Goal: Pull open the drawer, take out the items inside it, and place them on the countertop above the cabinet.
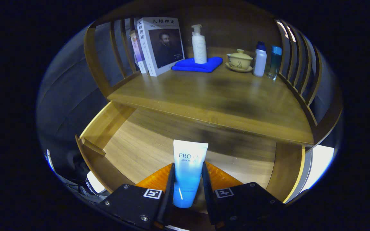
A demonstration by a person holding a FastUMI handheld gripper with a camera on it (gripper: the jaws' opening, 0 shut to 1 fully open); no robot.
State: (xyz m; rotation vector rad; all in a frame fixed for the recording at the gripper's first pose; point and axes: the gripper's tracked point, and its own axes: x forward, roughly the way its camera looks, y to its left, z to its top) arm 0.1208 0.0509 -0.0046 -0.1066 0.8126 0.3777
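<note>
A white-to-blue squeeze tube (187,175) stands upright between my two fingers, and my gripper (186,183) is shut on it, both fingers pressing its sides. It hangs above the open wooden drawer (133,144), whose bare floor lies below and ahead. Under the tube an orange ridged item (223,181) lies in the drawer, partly hidden by my fingers. Beyond the drawer stretches the wooden countertop (210,96).
At the back of the countertop stand books (159,45), a white pump bottle (199,45) on a folded blue cloth (198,65), a lidded yellow cup on a saucer (239,60), a white bottle (260,59) and a blue bottle (275,61). Slatted wooden rails flank both sides.
</note>
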